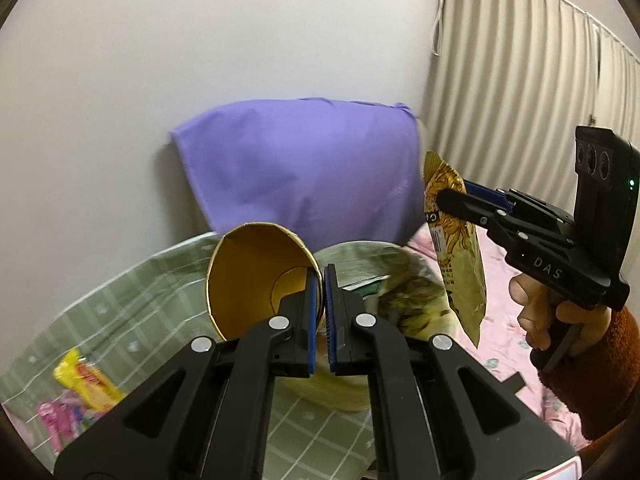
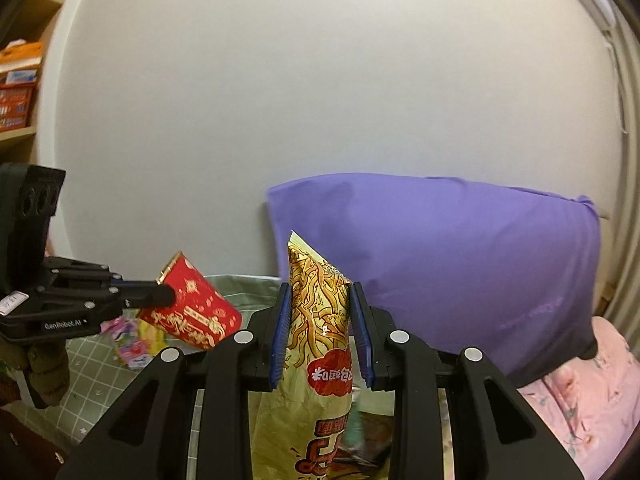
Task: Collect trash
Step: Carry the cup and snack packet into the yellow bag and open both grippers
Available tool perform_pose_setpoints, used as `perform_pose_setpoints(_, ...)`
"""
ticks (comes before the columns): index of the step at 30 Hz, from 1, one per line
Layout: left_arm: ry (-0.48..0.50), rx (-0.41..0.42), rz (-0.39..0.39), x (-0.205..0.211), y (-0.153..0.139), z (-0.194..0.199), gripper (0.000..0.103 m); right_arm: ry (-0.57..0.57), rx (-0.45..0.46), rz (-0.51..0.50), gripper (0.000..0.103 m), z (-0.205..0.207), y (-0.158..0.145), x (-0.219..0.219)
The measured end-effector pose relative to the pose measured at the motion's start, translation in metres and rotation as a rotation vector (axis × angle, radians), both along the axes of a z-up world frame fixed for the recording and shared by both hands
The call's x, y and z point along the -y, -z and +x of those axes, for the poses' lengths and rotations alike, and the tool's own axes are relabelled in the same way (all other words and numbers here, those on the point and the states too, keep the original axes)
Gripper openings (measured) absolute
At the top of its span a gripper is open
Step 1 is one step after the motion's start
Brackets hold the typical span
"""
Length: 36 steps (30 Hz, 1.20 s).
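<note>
Left tongs (image 1: 323, 280) clamped on paper cup (image 1: 256, 276) rim; right tongs (image 2: 322, 320) pinching noodle packet (image 2: 316, 344), seemingly above bin (image 1: 360, 252).

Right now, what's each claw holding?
Left gripper clamps red paper cup. Right gripper clamps noodle snack bag. Bin below, nothing blocking.
</note>
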<state>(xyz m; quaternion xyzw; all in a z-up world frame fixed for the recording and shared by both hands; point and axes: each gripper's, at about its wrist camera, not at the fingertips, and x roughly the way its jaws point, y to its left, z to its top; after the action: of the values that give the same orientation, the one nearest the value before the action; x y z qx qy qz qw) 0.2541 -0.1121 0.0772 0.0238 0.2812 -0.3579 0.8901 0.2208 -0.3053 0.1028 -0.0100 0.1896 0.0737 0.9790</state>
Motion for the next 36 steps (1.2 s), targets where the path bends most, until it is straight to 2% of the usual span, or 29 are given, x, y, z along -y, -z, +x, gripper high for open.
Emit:
perform_pose_setpoints(5, 0.086, -0.138, -0.091, 0.028, 0.019, 0.027, 0.004, 0.047, 0.000, 0.037, 0.028, 0.004, 0.008, 0.029)
perform_pose_setpoints(10, 0.195, -0.258, -0.084, 0.065, 0.053, 0.036, 0.004, 0.032, -0.024, 0.067, 0.028, 0.017, 0.026, 0.040)
perform_pose_setpoints(14, 0.162, -0.273, 0.003, 0.096, 0.082, 0.054, 0.004, 0.034, -0.048, 0.084, 0.028, 0.032, 0.047, 0.048)
perform_pose_setpoints(18, 0.134, -0.335, 0.034, 0.117, 0.108, 0.079, 0.004, 0.055, -0.089, 0.097, 0.028, 0.055, 0.072, 0.057)
perform_pose_setpoints(22, 0.163, -0.354, 0.081, 0.131, 0.120, 0.074, 0.004, 0.061, -0.122, 0.102, 0.028, 0.064, 0.089, 0.062)
perform_pose_setpoints(26, 0.167, -0.354, 0.159, 0.134, 0.133, 0.061, 0.004, 0.036, -0.157, 0.102, 0.028, 0.061, 0.104, 0.062)
perform_pose_setpoints(29, 0.140, -0.363, 0.165, 0.127, 0.137, 0.059, 0.004, 0.029, -0.189, 0.093, 0.028, 0.053, 0.113, 0.059)
perform_pose_setpoints(33, 0.112, -0.380, 0.134, 0.115, 0.137, 0.064, 0.006, 0.051, -0.215, 0.106, 0.028, 0.044, 0.118, 0.064)
perform_pose_setpoints(36, 0.110, -0.365, 0.133, 0.115, 0.134, 0.061, 0.006, 0.077, -0.229, 0.094, 0.028, 0.040, 0.116, 0.069)
